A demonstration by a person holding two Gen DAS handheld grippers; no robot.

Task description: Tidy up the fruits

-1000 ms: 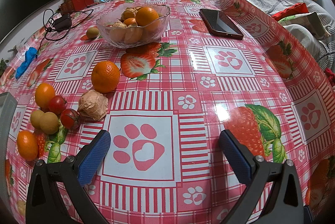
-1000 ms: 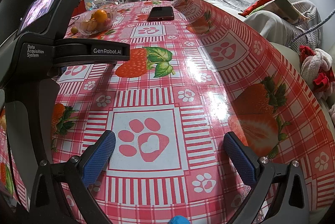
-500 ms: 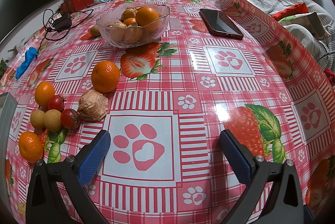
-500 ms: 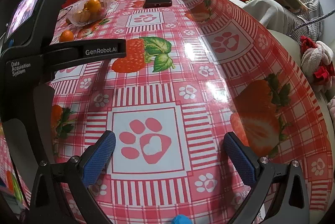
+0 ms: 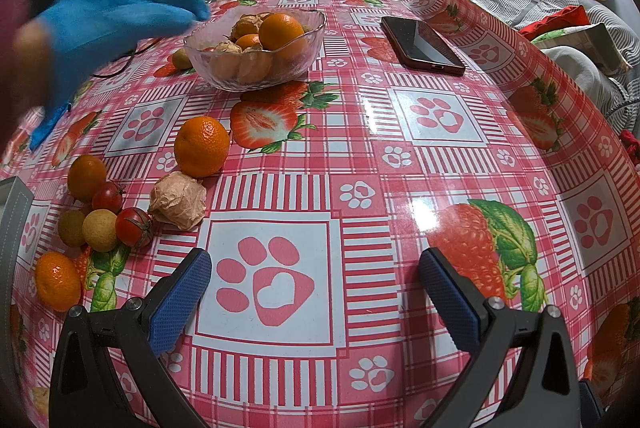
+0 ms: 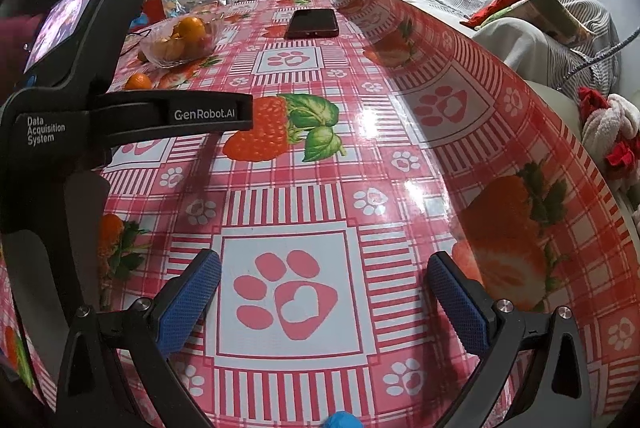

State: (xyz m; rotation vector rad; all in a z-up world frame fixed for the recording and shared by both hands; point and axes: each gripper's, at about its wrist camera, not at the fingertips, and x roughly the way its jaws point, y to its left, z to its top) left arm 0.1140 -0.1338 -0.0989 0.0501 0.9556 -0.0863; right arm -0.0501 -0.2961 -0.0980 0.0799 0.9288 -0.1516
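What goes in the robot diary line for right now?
left gripper: open, empty | right gripper: open, empty | bowl: part-filled | loose orange: on table

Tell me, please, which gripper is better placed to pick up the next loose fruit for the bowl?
Probably the left gripper: open, with the orange and small fruits just ahead on its left. The right gripper, also open, faces bare tablecloth, with the left device between it and the fruit.

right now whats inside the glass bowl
The glass bowl holds a large orange on top, a smaller orange piece and brownish papery-husked fruits. More orange shapes show through the wall; anything under the pile is covered.
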